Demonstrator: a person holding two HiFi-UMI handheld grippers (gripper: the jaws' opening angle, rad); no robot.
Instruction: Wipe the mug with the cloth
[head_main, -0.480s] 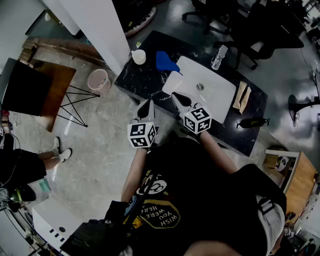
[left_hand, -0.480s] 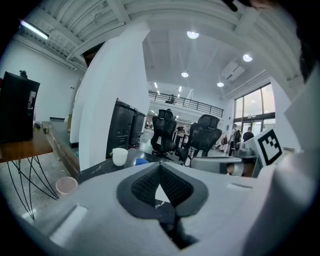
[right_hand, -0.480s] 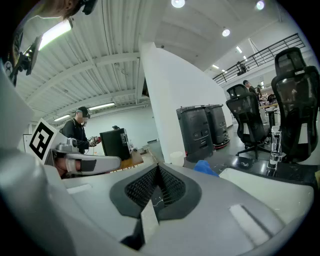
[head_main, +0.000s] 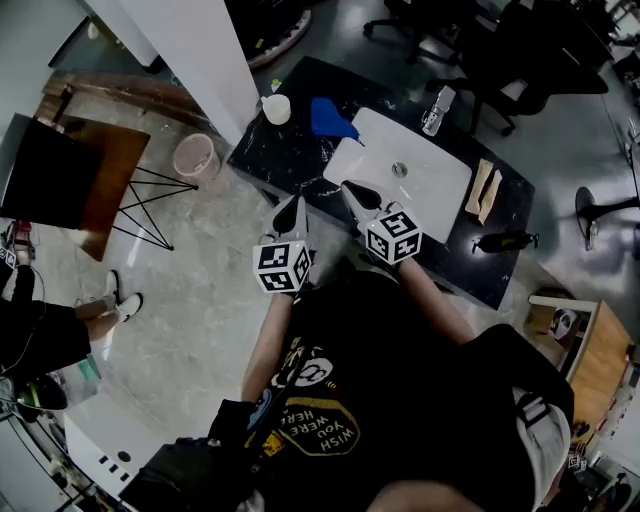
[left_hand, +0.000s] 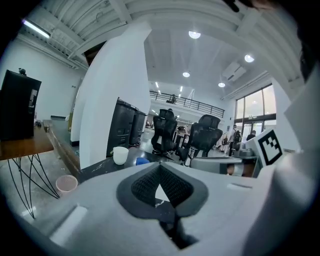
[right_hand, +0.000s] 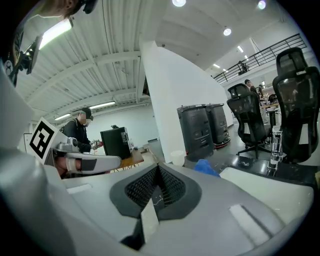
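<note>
A white mug (head_main: 276, 108) stands at the far left corner of the black marble counter (head_main: 275, 158). A crumpled blue cloth (head_main: 328, 118) lies just right of it. Both grippers hover side by side over the counter's near edge, well short of mug and cloth. My left gripper (head_main: 293, 203) is shut and empty. So is my right gripper (head_main: 352, 188), just in front of the sink. The left gripper view shows its closed jaws (left_hand: 159, 167) with the mug (left_hand: 120, 155) and cloth (left_hand: 141, 161) beyond. In the right gripper view the mug (right_hand: 177, 157) and cloth (right_hand: 206, 167) lie past the closed tips (right_hand: 157, 170).
A white sink (head_main: 430, 190) is set in the counter, with a clear bottle (head_main: 437, 108) behind it and wooden pieces (head_main: 483, 190) to its right. A pink bin (head_main: 195, 156) and a wooden table (head_main: 105, 170) stand on the floor at left. Office chairs (head_main: 500, 50) are beyond.
</note>
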